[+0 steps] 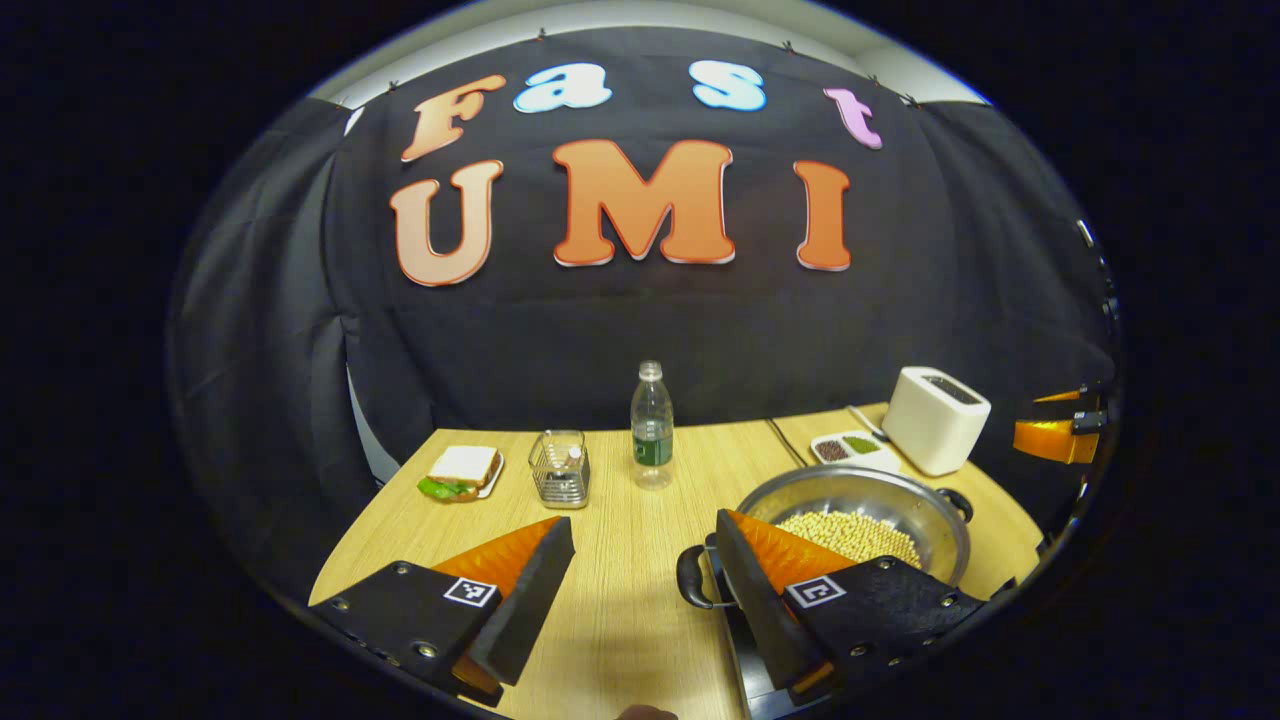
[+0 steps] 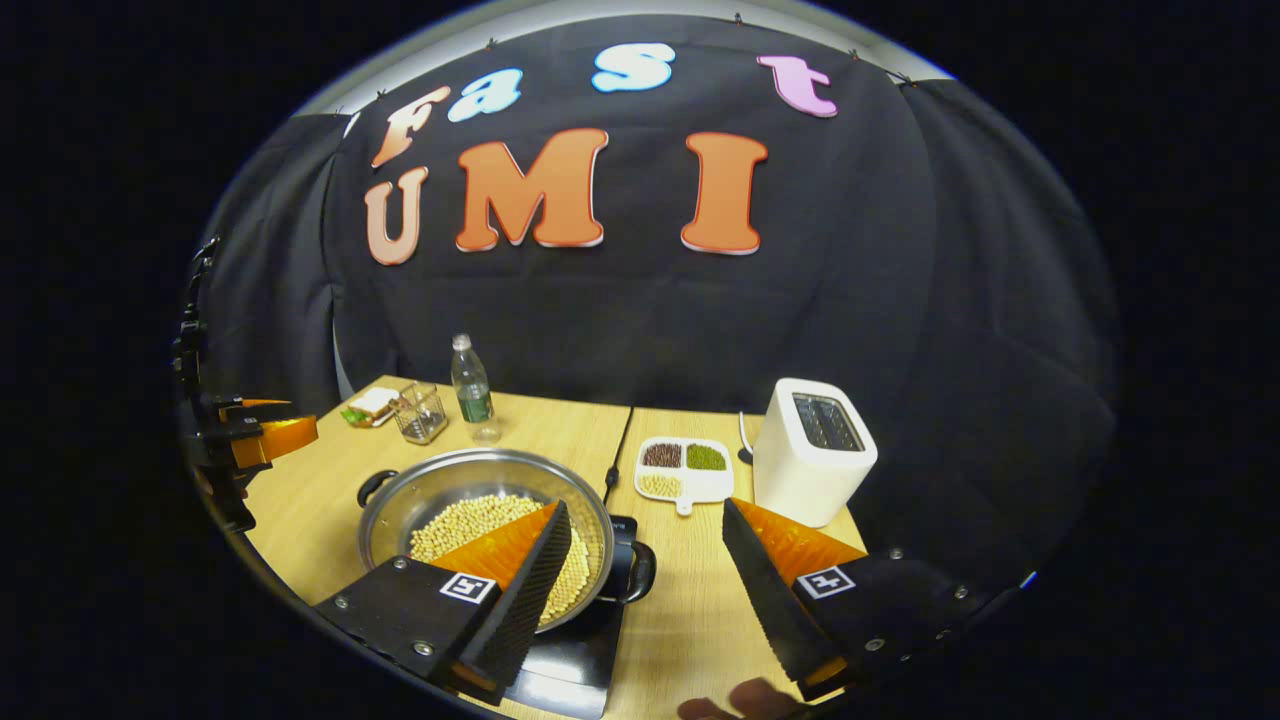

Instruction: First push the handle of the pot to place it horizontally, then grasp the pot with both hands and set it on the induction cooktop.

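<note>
Pot (image 2: 490, 520) of beans already on the cooktop (image 2: 570, 670), lower centre, so task looks done; both grippers (image 1: 640, 590) (image 2: 645, 590) spread wide, holding nothing.

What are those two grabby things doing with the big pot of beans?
A person holds one tool in each hand. The left tool and the right tool are both open, one on each side of the steel pot of soybeans. The pot seems to sit already on the black induction cooktop, and neither tool grips it.
</note>
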The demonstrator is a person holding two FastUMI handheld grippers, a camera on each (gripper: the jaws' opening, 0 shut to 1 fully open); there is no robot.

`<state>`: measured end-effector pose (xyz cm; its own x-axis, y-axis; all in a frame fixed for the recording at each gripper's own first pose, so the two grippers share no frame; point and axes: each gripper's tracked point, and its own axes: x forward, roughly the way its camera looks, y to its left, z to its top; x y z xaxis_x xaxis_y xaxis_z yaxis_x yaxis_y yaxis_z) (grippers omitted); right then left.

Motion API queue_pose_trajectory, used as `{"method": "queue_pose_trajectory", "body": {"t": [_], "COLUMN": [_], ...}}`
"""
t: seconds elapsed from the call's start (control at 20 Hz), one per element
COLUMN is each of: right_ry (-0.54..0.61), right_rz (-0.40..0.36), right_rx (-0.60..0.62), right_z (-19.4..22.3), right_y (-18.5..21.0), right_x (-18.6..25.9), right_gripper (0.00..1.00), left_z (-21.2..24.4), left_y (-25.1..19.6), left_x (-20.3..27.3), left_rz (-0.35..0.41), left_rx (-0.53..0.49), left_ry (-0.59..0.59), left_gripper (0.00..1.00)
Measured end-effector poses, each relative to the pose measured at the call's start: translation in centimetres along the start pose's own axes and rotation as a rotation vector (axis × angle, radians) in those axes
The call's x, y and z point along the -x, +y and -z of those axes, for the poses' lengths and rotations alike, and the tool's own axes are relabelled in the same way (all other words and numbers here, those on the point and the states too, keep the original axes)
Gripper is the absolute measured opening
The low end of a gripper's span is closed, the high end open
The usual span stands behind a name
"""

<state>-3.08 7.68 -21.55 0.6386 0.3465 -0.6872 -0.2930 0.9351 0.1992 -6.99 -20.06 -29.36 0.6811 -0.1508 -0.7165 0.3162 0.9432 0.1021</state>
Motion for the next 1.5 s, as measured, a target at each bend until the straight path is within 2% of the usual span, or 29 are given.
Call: {"method": "queue_pose_trajectory", "body": {"t": [0.4, 0.45, 0.5, 0.65, 0.9, 1.05, 1.15, 1.2, 1.25, 1.35, 1.4, 1.5], "right_ry": [-0.340, -0.373, -0.402, -0.491, -0.624, -0.700, -0.700, -0.696, -0.690, -0.681, -0.683, -0.692], "right_rz": [0.010, 0.009, 0.010, 0.012, 0.003, -0.005, -0.015, -0.023, -0.036, -0.047, -0.046, -0.041], "right_rx": [0.084, 0.093, 0.101, 0.109, 0.094, 0.075, 0.078, 0.074, 0.075, 0.080, 0.086, 0.101], "right_z": [-10.2, -11.3, -12.4, -15.6, -19.2, -20.6, -20.5, -20.3, -20.0, -19.5, -19.3, -19.5], "right_y": [0.7, 0.8, 0.9, 1.1, 0.9, 1.3, 1.4, 1.6, 1.8, 2.1, 2.1, 2.2], "right_x": [7.8, 8.8, 9.9, 12.9, 17.2, 18.1, 17.8, 17.7, 17.6, 17.2, 17.2, 17.2], "right_gripper": [0.95, 1.00, 0.96, 1.00, 0.98, 0.97, 1.00, 0.93, 0.93, 1.00, 0.96, 0.96], "left_z": [-10.7, -12.1, -13.4, -16.4, -19.4, -19.2, -19.1, -18.9, -18.8, -18.9, -19.0, -19.1], "left_y": [5.4, 6.1, 6.7, 8.1, 9.1, 7.7, 7.7, 7.5, 7.4, 7.4, 7.3, 7.0], "left_x": [8.2, 9.5, 10.7, 13.6, 18.4, 18.8, 19.0, 19.0, 19.0, 19.0, 19.2, 19.0], "left_rz": [-0.056, -0.064, -0.073, -0.102, -0.151, -0.129, -0.123, -0.117, -0.112, -0.117, -0.118, -0.118], "left_rx": [0.161, 0.175, 0.183, 0.186, 0.161, 0.152, 0.157, 0.156, 0.154, 0.145, 0.139, 0.126], "left_ry": [-0.306, -0.347, -0.388, -0.492, -0.624, -0.644, -0.645, -0.646, -0.648, -0.652, -0.654, -0.658], "left_gripper": [0.89, 0.89, 0.88, 0.87, 0.87, 0.87, 0.88, 0.88, 0.88, 0.87, 0.87, 0.87]}}
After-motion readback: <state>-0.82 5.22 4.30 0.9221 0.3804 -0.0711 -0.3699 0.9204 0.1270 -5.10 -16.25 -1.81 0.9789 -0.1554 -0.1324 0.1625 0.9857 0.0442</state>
